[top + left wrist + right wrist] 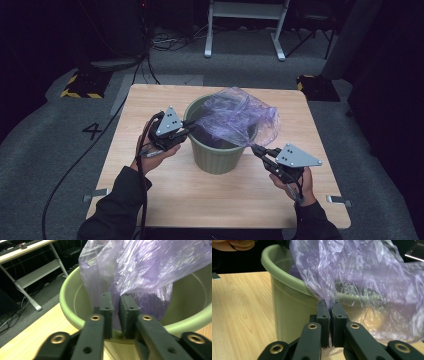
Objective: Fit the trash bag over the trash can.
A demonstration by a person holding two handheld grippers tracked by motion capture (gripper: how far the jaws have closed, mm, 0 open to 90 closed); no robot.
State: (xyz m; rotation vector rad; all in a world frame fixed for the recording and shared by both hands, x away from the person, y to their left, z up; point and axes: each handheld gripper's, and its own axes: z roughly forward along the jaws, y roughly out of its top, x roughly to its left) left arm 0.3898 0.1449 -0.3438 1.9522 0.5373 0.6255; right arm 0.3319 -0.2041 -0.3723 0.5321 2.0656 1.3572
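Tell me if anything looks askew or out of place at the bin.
The purple plastic bag is not seated in the green bin: it lies crumpled across the opening, bulging over the far right rim instead of lining it. The left claw and the right claw each pinch an edge of it. Nothing looks spilled or damaged.

A big number 4 [92, 131] is showing on the grey floor [60, 125], just left of the wooden table [150, 100]. It is looking like dark tape or paint. Yellow and black warning stripes [80, 93] are sitting on a dark block on the floor behind it. No other words or numbers are showing clearly enough to read.
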